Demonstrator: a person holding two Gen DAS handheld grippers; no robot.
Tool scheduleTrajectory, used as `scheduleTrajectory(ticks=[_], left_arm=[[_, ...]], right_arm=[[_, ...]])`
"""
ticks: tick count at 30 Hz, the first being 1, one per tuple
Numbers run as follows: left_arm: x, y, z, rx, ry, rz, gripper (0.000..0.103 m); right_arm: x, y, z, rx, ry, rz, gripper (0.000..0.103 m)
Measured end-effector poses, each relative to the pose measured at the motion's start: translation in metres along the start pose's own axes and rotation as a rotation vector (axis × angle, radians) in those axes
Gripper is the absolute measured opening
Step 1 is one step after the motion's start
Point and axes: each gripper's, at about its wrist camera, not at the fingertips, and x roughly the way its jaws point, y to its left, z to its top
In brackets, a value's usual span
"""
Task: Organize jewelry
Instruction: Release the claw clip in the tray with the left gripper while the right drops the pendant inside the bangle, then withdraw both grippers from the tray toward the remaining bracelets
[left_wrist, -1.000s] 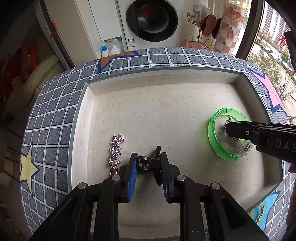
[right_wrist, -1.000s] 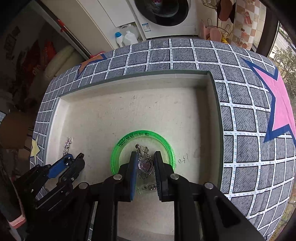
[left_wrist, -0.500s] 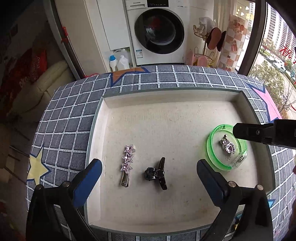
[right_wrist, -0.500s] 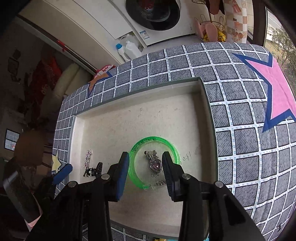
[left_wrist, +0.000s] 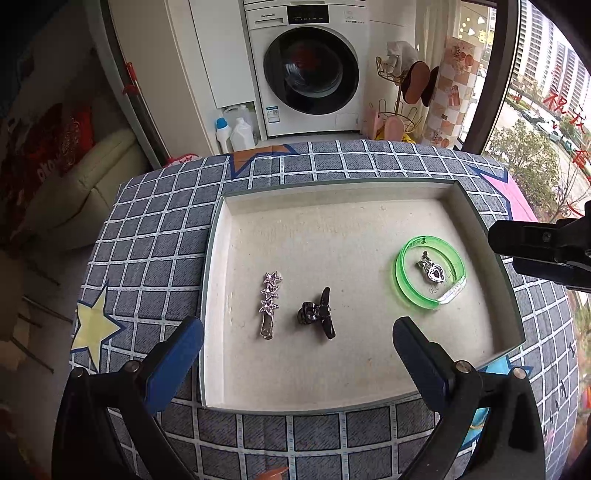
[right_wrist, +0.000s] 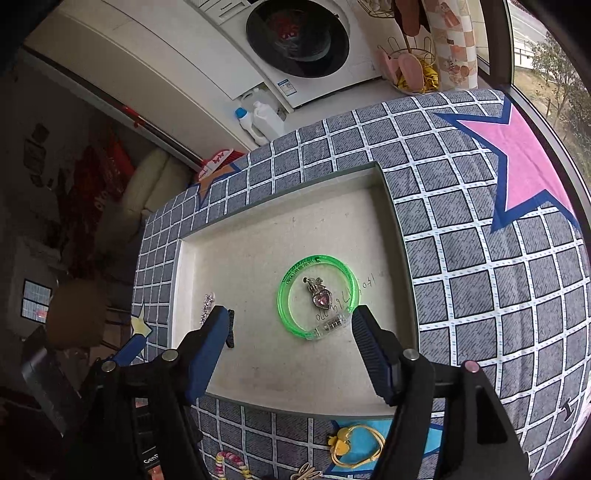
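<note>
Behind the work stands a white front-loading washing machine (left_wrist: 310, 74) in a laundry corner, and in front of it a grey checked tablecloth with coloured stars (left_wrist: 147, 251) covers the table on which our shallow cream-lined tray (left_wrist: 476, 210) sits. We have just let go of two pieces: a second ago our left gripper (left_wrist: 295, 350) was clamped on the small black claw hair clip (left_wrist: 318, 314) and our right gripper (right_wrist: 290, 343) on the silver heart-shaped pendant with a pink stone (right_wrist: 320, 295). Now both lie free on the tray floor, the clip just beside the silver hair clip with three sparkly stars (left_wrist: 269, 301), the pendant inside the translucent green plastic bangle (right_wrist: 317, 295). The left jaws stand spread as wide as they go and hold nothing; the right jaws have just been opening, stand wide and are likewise empty (the pendant is ahead of the pads, not between them). Both tongs have lifted clear of the tray. We judge these two placements done, and what remains is the loose jewellery on the cloth at the near edge: a gold chain bracelet with a yellow charm (right_wrist: 351, 446) and a pastel beaded string (right_wrist: 231, 463).
</note>
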Motion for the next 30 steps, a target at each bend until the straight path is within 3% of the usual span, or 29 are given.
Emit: scheduleTrajectory(ticks=[15,18,30], left_arm=[[-0.045,0.037,-0.064,-0.031,0.03,0.045,0.103],[-0.051,0.043,-0.08,-0.035,0.05,0.052,0.103],[-0.045,0.051,-0.139,-0.029,0.183,0.008,0.103]], right_arm=[[-0.046,-0.005,-0.063,0.061,-0.018,-0.019,0.089],[-0.051,-0.007,-0.078,0.074,-0.017,-0.024,0.103],[-0.065,-0.012,-0.134,0.075,-0.023,-0.076,0.103]])
